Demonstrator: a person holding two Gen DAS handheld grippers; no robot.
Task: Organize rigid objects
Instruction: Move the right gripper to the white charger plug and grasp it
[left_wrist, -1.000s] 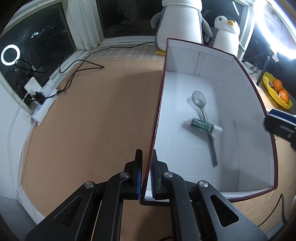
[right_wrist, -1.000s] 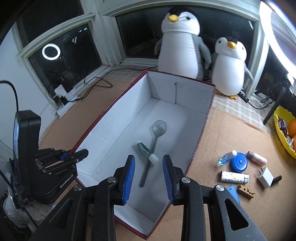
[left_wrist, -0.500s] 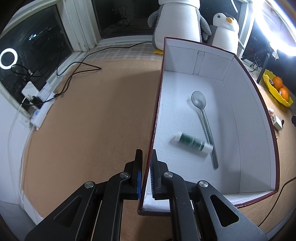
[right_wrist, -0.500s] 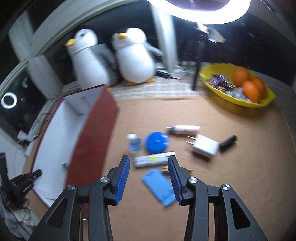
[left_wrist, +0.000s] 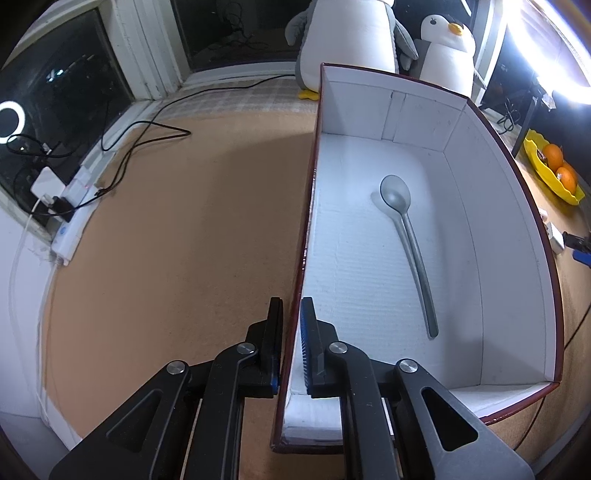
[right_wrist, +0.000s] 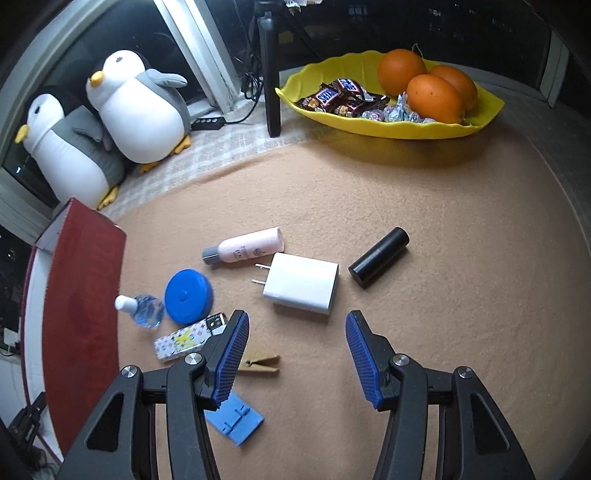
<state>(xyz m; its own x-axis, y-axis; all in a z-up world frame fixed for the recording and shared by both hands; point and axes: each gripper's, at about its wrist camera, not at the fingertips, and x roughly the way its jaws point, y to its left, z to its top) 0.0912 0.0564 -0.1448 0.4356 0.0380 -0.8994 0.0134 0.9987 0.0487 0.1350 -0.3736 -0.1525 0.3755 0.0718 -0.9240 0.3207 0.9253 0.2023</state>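
My left gripper (left_wrist: 291, 332) straddles the left wall of the red box (left_wrist: 308, 206) near its front corner, shut on that wall with the jaws just starting to ease apart. A grey spoon (left_wrist: 410, 236) lies on the box's white floor. My right gripper (right_wrist: 295, 317) hangs over the mat to the right of the box (right_wrist: 83, 314), its jaws opening with nothing between them. A white charger (right_wrist: 301, 282) lies just ahead of its fingertips. Around it lie a pink tube (right_wrist: 245, 249), a black cylinder (right_wrist: 378, 256), a blue round lid (right_wrist: 188, 295) and a small clear bottle (right_wrist: 142, 309).
A patterned stick (right_wrist: 184, 339), a wooden clothespin (right_wrist: 260, 363) and a flat blue piece (right_wrist: 234, 421) lie beside the right gripper's left finger. A yellow bowl (right_wrist: 388, 123) of oranges and sweets stands at the back, near a tripod leg (right_wrist: 271, 92). Two plush penguins (right_wrist: 140, 110) sit behind the box.
The right gripper swung from above the box to over the loose items, rolled, and widened. The green-and-white tube rolled off the spoon toward the near left and is now out of sight.
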